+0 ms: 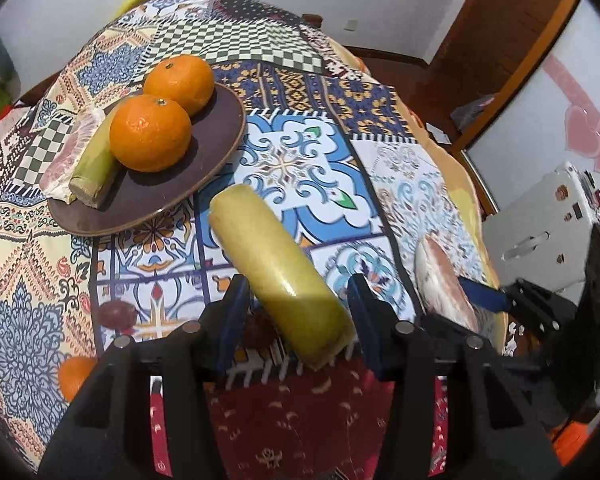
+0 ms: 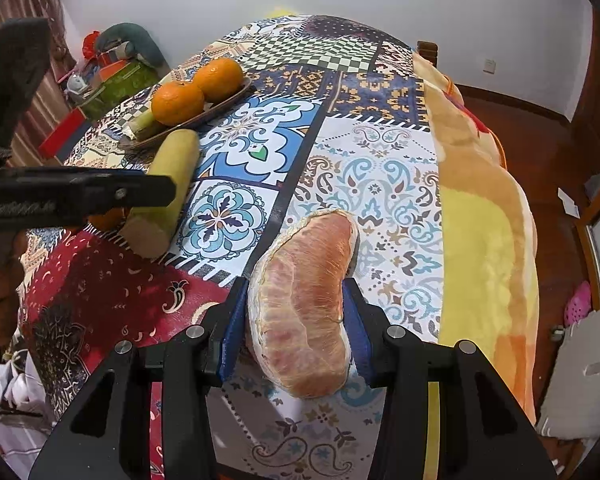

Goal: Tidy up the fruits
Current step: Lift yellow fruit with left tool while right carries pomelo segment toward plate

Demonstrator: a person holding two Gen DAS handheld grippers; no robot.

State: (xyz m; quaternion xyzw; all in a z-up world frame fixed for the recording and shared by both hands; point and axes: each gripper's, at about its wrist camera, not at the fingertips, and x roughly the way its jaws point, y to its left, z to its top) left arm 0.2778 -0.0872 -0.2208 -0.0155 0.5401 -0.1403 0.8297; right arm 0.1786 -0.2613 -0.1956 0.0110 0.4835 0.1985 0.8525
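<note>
Only left view shows the passion fruit (image 1: 117, 314) beside the left tool (image 1: 296, 308).

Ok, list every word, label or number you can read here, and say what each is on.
No text here reads clearly.
Left gripper: raised lettering along its side, too blurred to read.
Grey case: small stickers, too small to read.
</note>
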